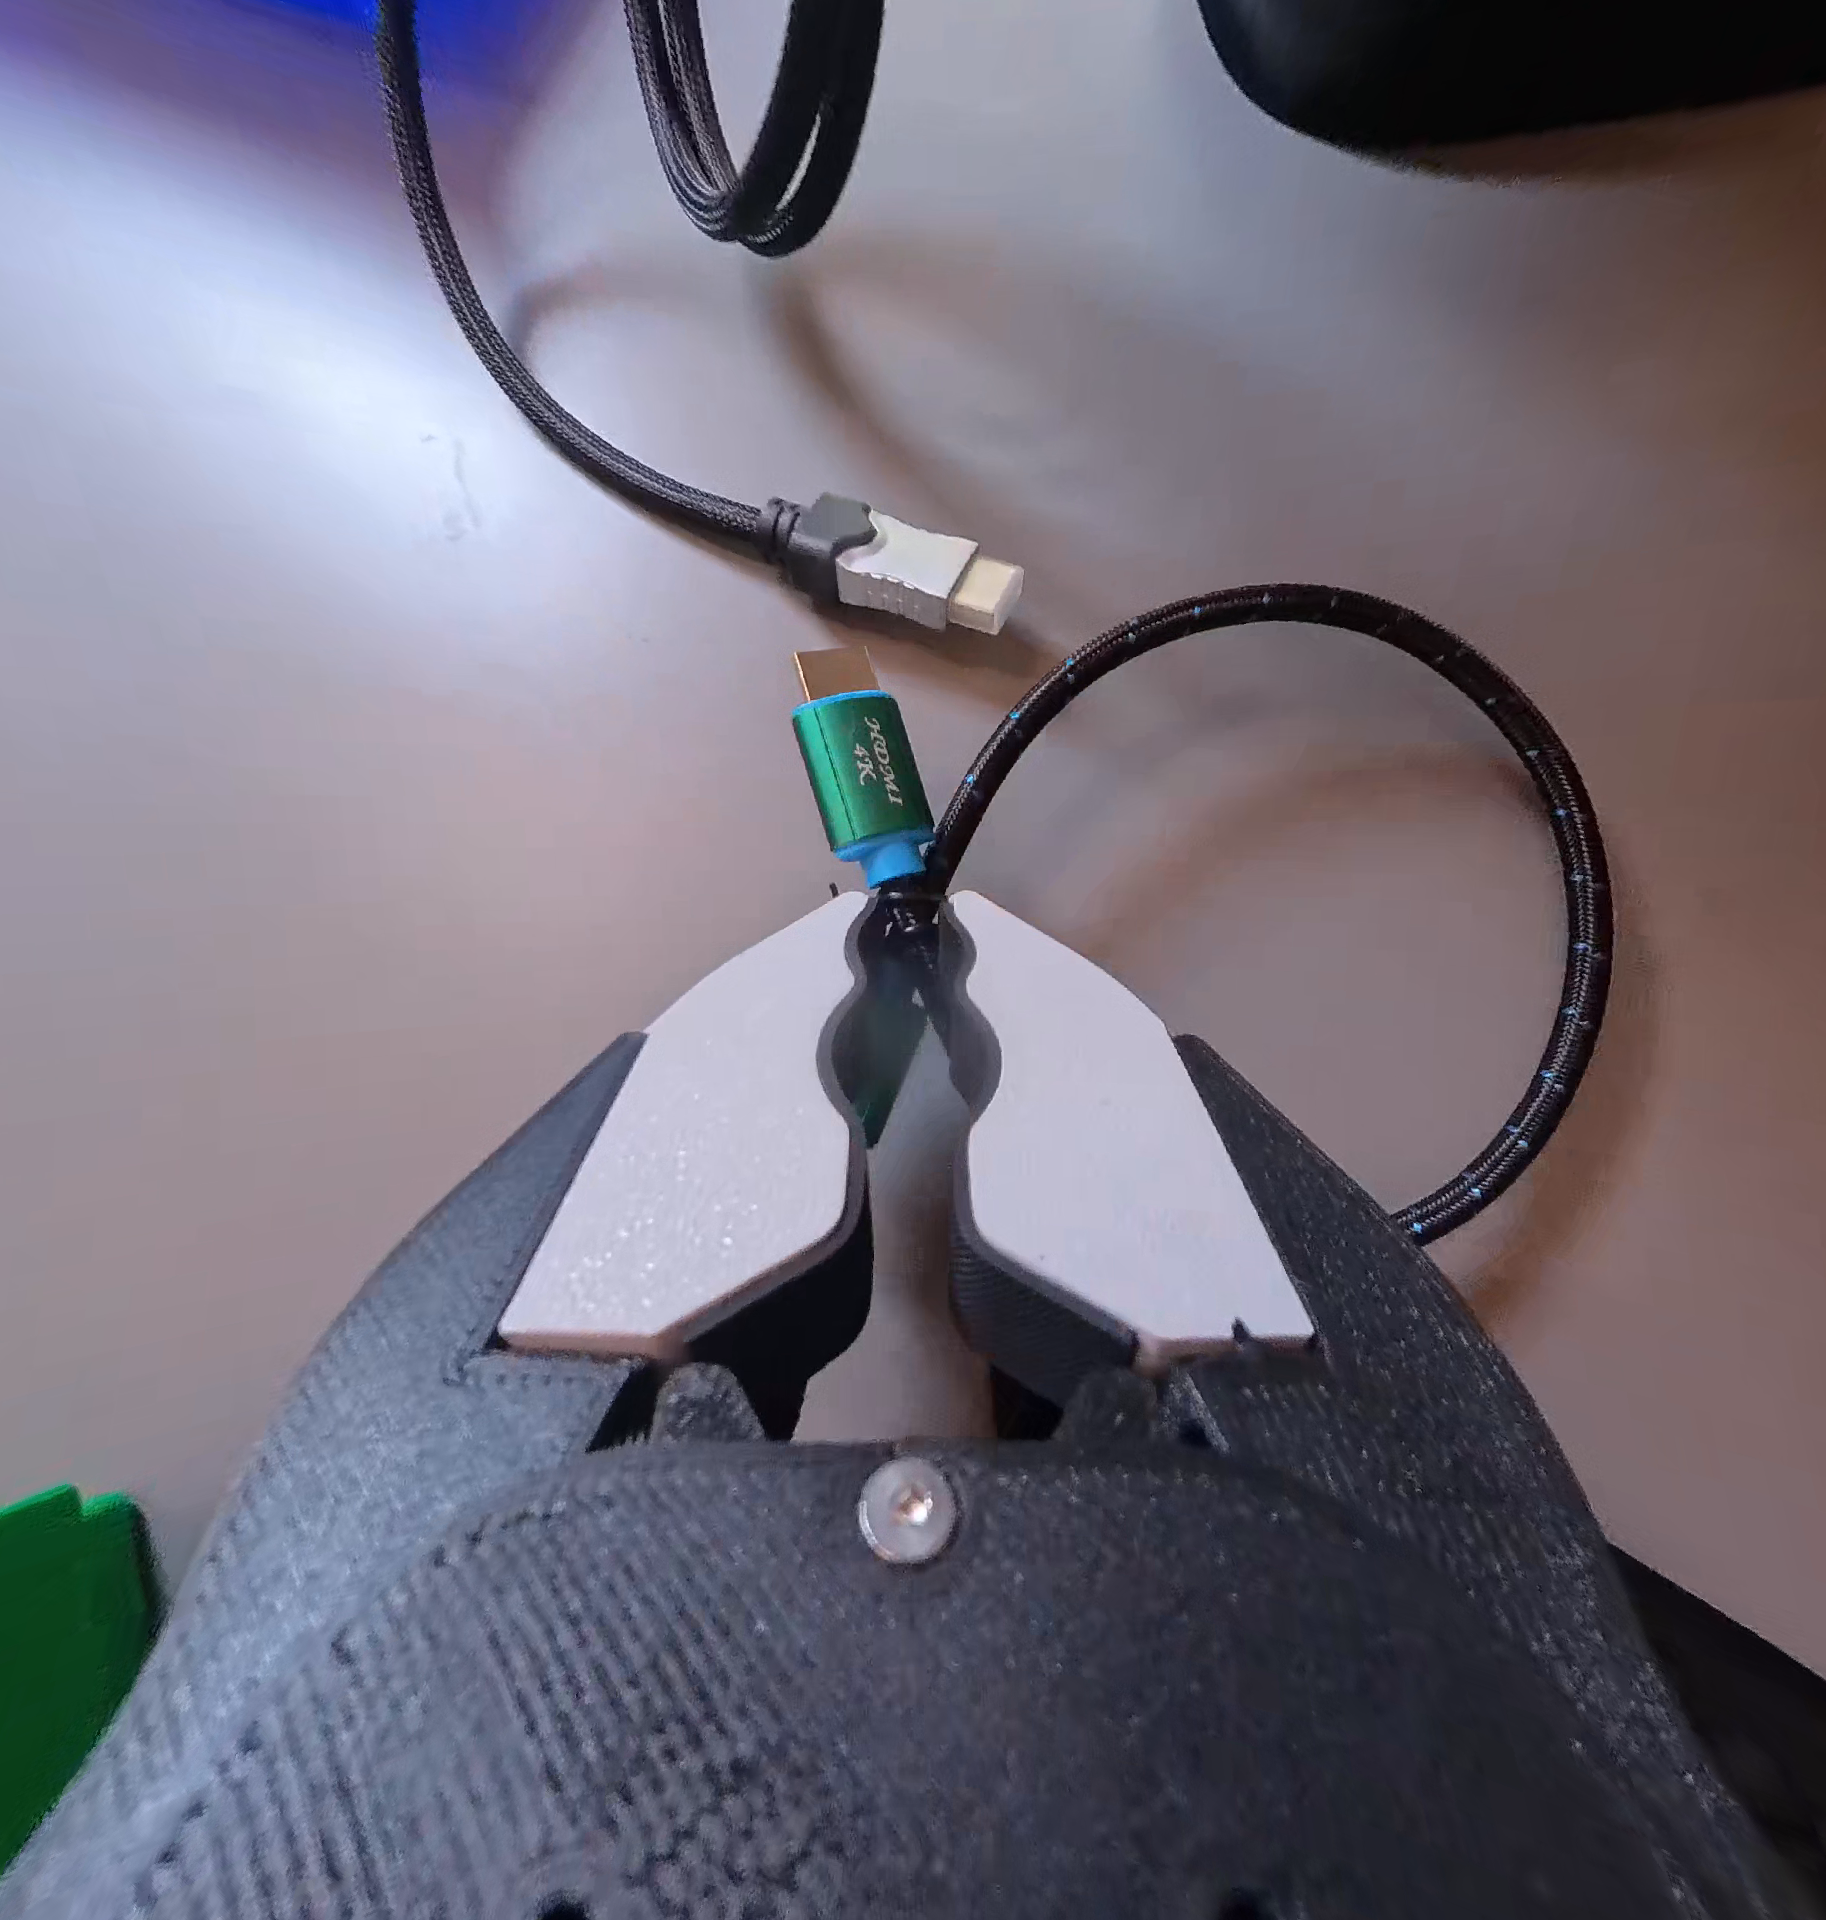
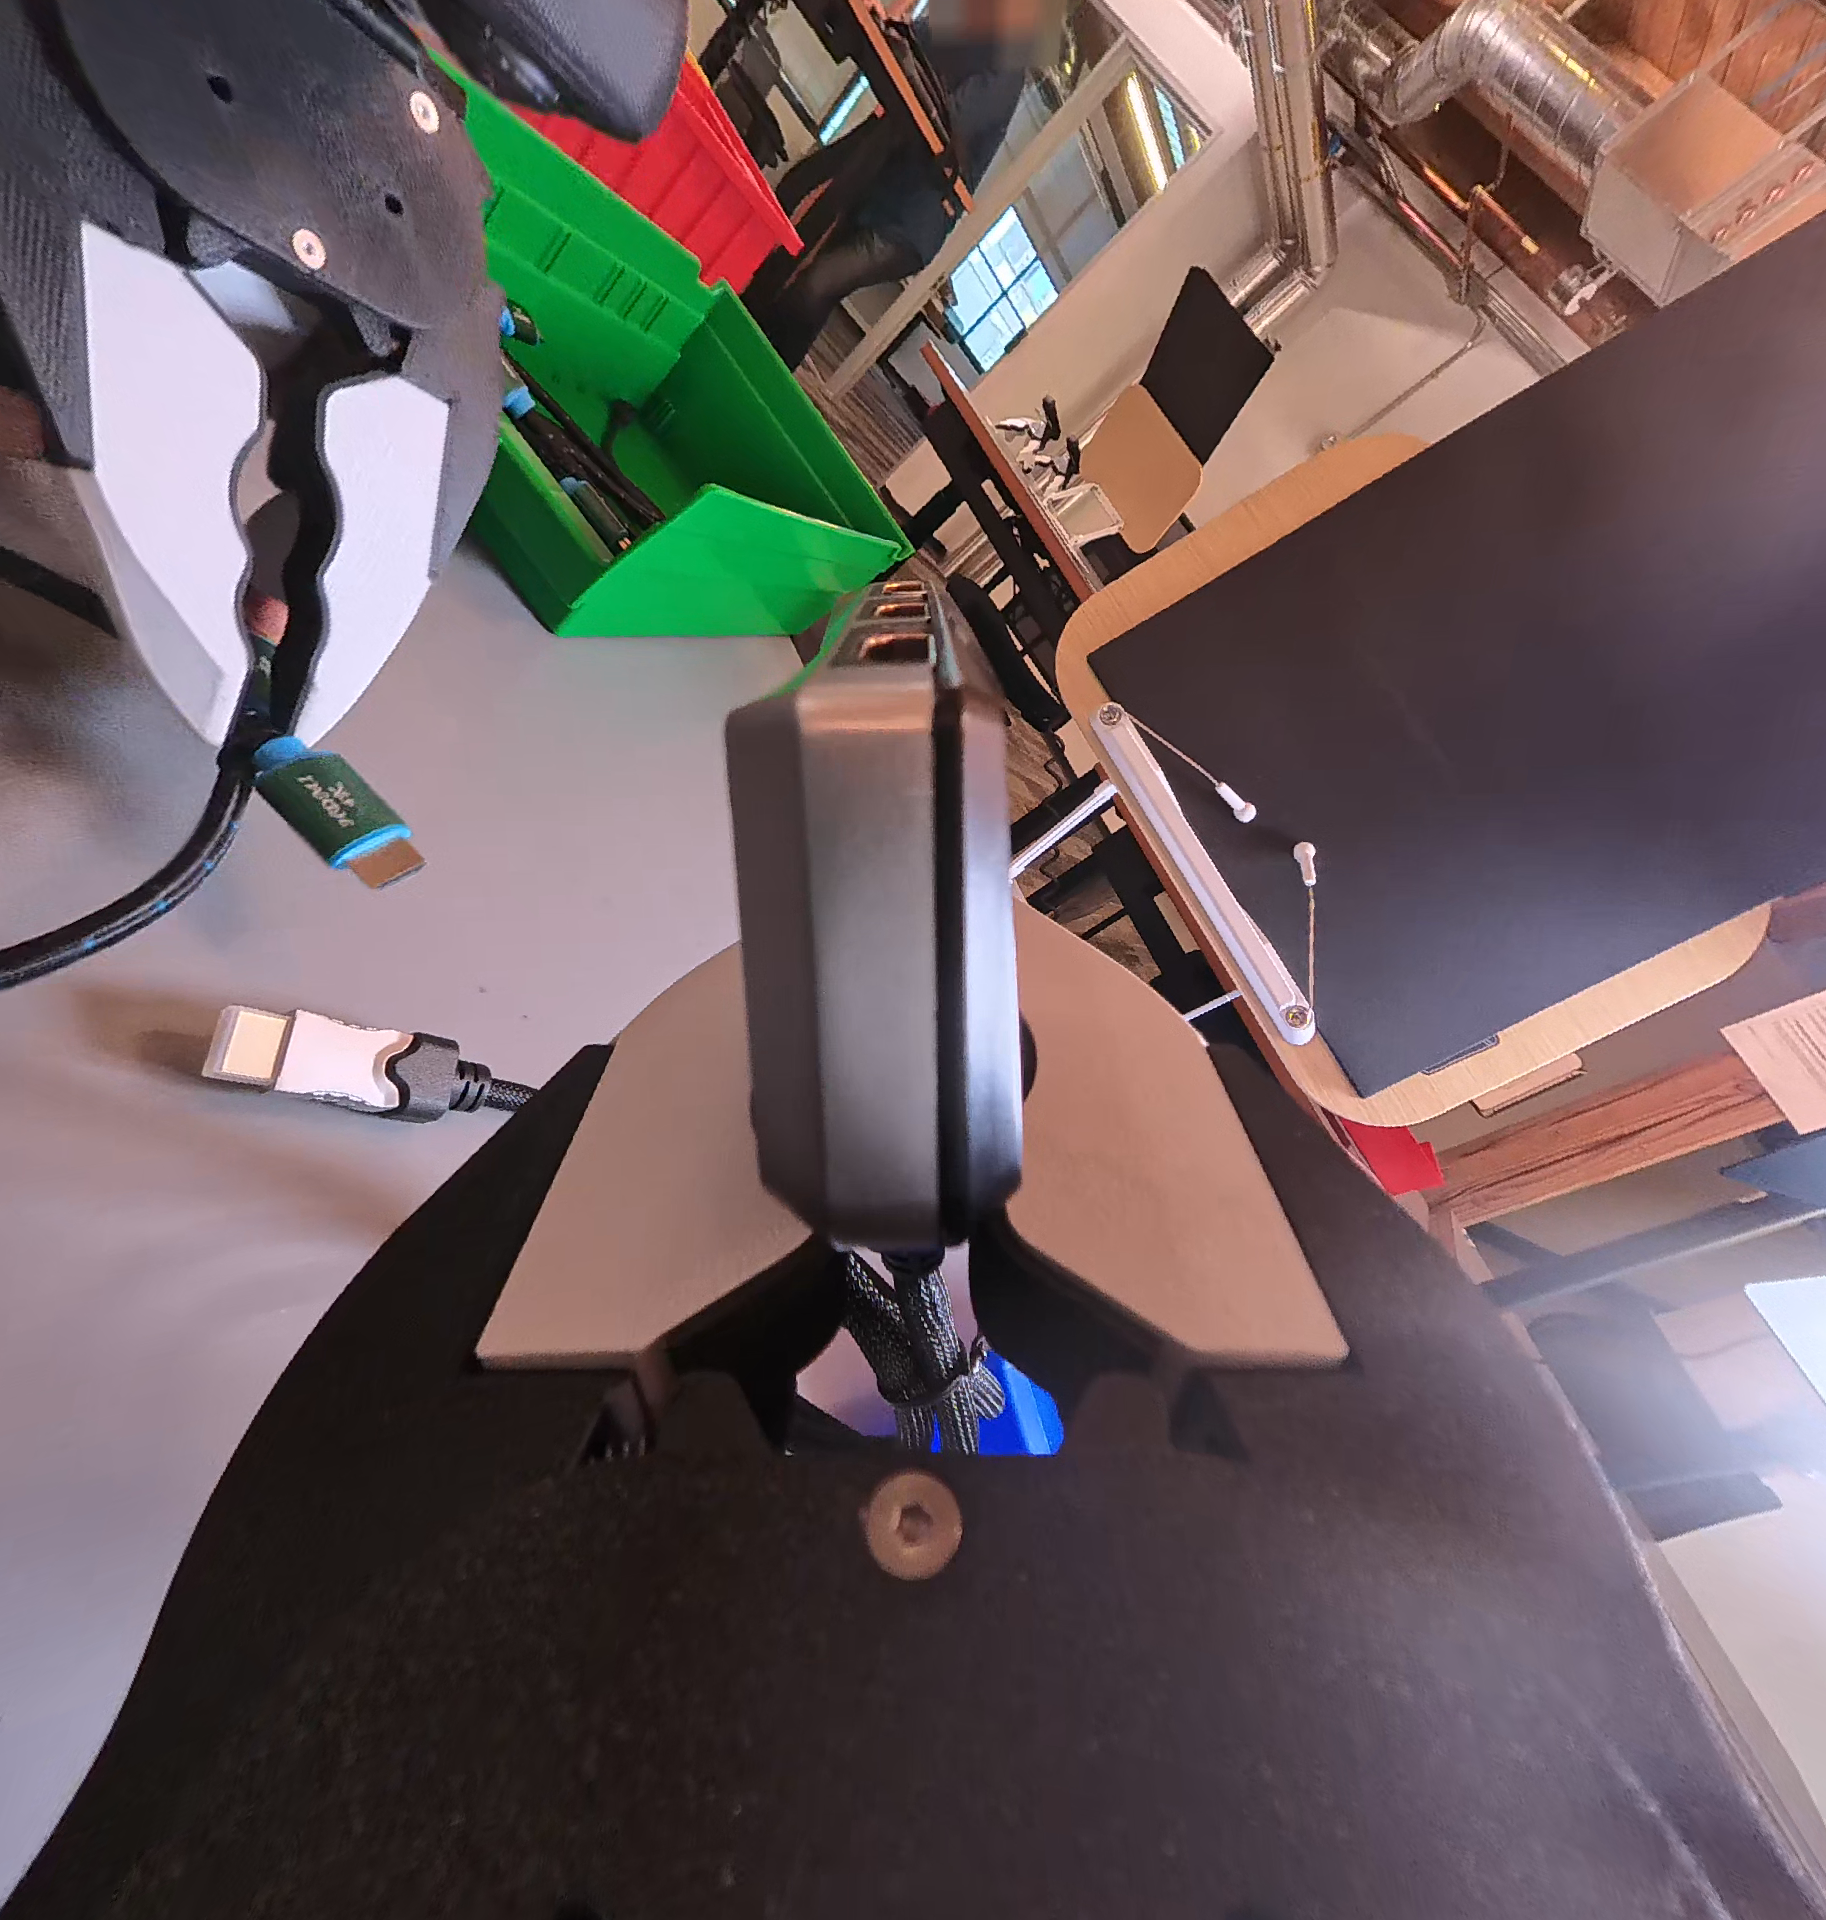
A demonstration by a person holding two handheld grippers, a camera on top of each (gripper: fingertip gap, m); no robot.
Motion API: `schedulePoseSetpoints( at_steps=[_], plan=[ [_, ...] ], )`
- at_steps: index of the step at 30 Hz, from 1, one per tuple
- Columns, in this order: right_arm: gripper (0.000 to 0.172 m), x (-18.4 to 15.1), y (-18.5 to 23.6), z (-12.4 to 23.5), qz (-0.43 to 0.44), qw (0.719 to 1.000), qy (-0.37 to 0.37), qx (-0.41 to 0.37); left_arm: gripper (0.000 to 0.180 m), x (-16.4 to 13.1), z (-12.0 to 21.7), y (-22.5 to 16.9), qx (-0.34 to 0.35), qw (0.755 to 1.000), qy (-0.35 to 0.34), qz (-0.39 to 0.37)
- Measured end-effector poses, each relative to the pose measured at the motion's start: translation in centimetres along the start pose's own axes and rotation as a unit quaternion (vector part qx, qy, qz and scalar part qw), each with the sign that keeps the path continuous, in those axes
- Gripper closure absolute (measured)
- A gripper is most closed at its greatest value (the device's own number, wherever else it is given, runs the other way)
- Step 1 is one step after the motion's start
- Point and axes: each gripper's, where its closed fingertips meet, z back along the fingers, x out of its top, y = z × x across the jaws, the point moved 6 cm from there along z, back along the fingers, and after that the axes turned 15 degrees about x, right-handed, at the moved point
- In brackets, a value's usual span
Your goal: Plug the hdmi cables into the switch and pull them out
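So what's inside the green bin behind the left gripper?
The green bin holds dark cables with blue-collared plugs, seen through its open front. The left gripper and the bin's walls hide the rest.

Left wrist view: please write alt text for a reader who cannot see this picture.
The left gripper pinches a black braided cable just behind its green connector, which points away above a pale table. The cable loops to the right. Just beyond lies a silver connector on a second black braided cable.

workshop | exposed ducts [image 2: 1491, 62] | storage bins [image 2: 680, 436] | workbenches [image 2: 1002, 457]
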Motion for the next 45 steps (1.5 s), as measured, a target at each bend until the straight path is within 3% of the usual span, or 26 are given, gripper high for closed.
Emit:
schedulePoseSetpoints(
  at_steps=[29, 35, 45],
  plan=[
    [0.148, 0.5, 0.1, -0.1, 0.017, 0.999, 0.007, -0.026, 0.171, 1.6, 3.2, 2.2, -0.006, 0.986, -0.145, 0.077],
    [0.148, -0.1, 0.7, -0.6, 0.062, 0.997, 0.043, -0.011, 0.171, 3.6, 5.1, 1.4, -0.050, 0.972, -0.209, 0.098],
    [0.149, 0.5, 3.8, -2.3, 0.151, 0.986, 0.059, 0.050, 0.171, 3.9, 4.2, -0.4, -0.111, 0.971, -0.181, 0.107]
  ],
)
